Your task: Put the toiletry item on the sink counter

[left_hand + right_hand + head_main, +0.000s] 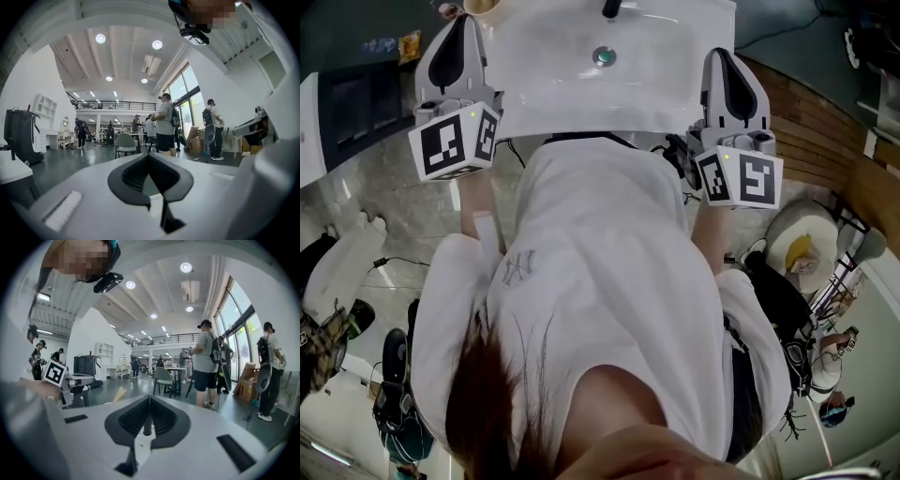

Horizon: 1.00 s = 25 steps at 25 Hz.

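Note:
In the head view a white sink [675, 84] with a drain [603, 56] and a dark faucet [610, 8] lies ahead of the person. A small beige item [481, 6] stands at its far left corner, cut off by the frame edge. My left gripper [465, 22] hovers at the sink's left edge and my right gripper [718, 56] at its right edge. In the left gripper view the left gripper [149, 157] is shut on nothing. In the right gripper view the right gripper [149, 398] is shut and empty too. Both gripper views look out into the room, not at the sink.
A dark cabinet [356, 103] stands left of the sink and wooden flooring [811, 141] lies to its right. Bags and shoes [394, 394] lie on the floor behind. Several people [165, 124] and a grey chair [125, 143] stand farther off in the hall.

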Tool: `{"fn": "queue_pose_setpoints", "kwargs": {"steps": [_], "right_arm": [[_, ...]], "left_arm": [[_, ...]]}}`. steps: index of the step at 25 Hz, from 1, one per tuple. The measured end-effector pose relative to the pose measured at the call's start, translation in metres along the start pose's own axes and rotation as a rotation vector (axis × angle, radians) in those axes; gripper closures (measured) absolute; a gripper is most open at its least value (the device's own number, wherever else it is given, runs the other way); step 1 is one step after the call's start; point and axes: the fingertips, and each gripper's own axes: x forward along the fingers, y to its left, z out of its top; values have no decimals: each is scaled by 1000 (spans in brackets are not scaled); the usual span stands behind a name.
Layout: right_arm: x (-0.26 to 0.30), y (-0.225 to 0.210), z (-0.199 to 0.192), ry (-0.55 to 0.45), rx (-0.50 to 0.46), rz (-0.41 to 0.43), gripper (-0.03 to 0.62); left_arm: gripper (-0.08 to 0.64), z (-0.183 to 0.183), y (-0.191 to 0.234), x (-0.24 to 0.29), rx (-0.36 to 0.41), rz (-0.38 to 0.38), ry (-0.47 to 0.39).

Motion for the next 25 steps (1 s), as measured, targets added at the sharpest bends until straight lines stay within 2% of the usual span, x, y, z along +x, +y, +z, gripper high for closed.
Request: {"fn": "queue_pose_setpoints", "kwargs": {"steps": [3,7,12,17,25], "right_arm": [[-4,-6,0,-9,8,-1,581],[-7,-2,0,-20,15,12,581],[-12,6,2,-32,16,35,581],[-22,5,1,-29,13,47,581],[-34,10,-1,-36,12,50,581]], "left_arm": [[552,24,-22,-5,-20,-31,-17],[552,52,-42,-20,13,-51,-52],[552,75,-65,-40,15,-86,-78],[552,87,-87,-55,-9,-114,-75],[552,83,-100,-68,-30,-99,-85]]}}
